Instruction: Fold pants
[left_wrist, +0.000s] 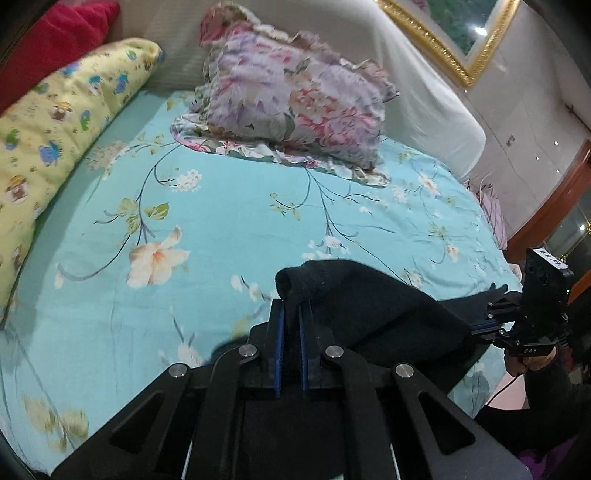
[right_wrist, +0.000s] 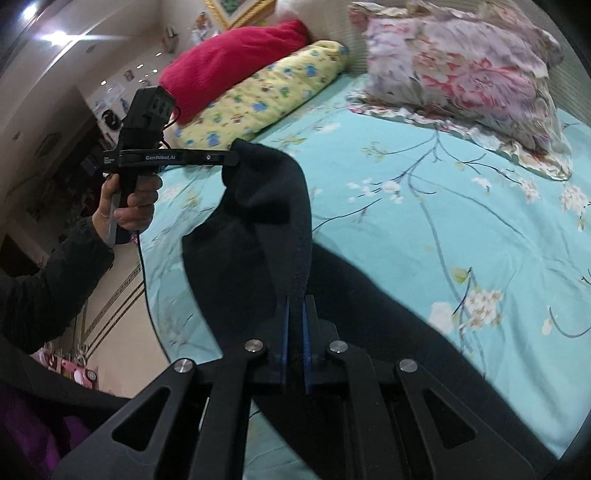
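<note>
A: How are the black pants (right_wrist: 266, 221) expected to handle?

B: Soft and limp behaviour is to be assumed; the cloth sags in a loose curve between the two grips and drapes down onto the turquoise floral bedsheet (left_wrist: 221, 229). Little weight is suggested by that slack. The surface looks matte and slightly fuzzy, so slipping is judged unlikely.

A: Where should hold be taken?

B: At an edge, near the corners, as is done now. A rolled edge is pinched between the pressed-together blue pads of the left gripper (left_wrist: 291, 314), and another part of that edge is clamped in the right gripper (right_wrist: 295, 317).

A: And their look and place?

B: A plain, dark garment is seen, without visible pattern; waistband and legs cannot be told apart. The gripped edge is lifted above the sheet, the rest trails on the bed, well short of the floral pillow (left_wrist: 295, 107).
</note>
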